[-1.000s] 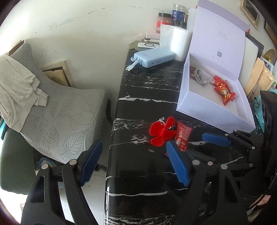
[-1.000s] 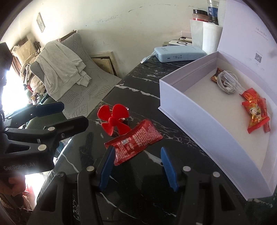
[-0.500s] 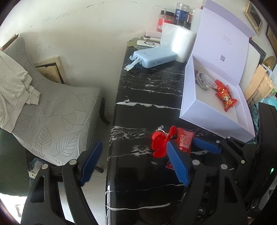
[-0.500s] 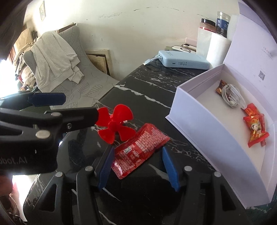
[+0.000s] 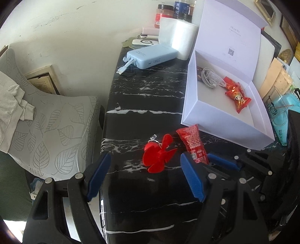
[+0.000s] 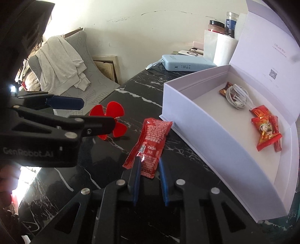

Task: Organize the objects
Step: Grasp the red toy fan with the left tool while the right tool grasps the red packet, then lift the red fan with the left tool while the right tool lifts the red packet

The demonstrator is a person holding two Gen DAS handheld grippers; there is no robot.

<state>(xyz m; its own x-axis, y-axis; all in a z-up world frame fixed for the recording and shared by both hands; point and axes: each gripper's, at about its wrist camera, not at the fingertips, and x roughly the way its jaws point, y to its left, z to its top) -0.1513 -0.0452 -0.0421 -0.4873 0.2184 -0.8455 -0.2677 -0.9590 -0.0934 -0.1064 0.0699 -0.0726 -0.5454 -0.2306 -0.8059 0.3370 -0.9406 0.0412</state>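
Pinching red sachet | right hand-held gripper clamps its near end

Glossy black marble-look table, matt white cardboard box, shiny red foil packet.

Black marble-pattern table, white veins. Near edge: red plastic propeller lying on the top; red sauce packet just right of it, far end close to the white open box. Box sits on right half. Far end: light-blue power bank, white paper roll, jars behind.
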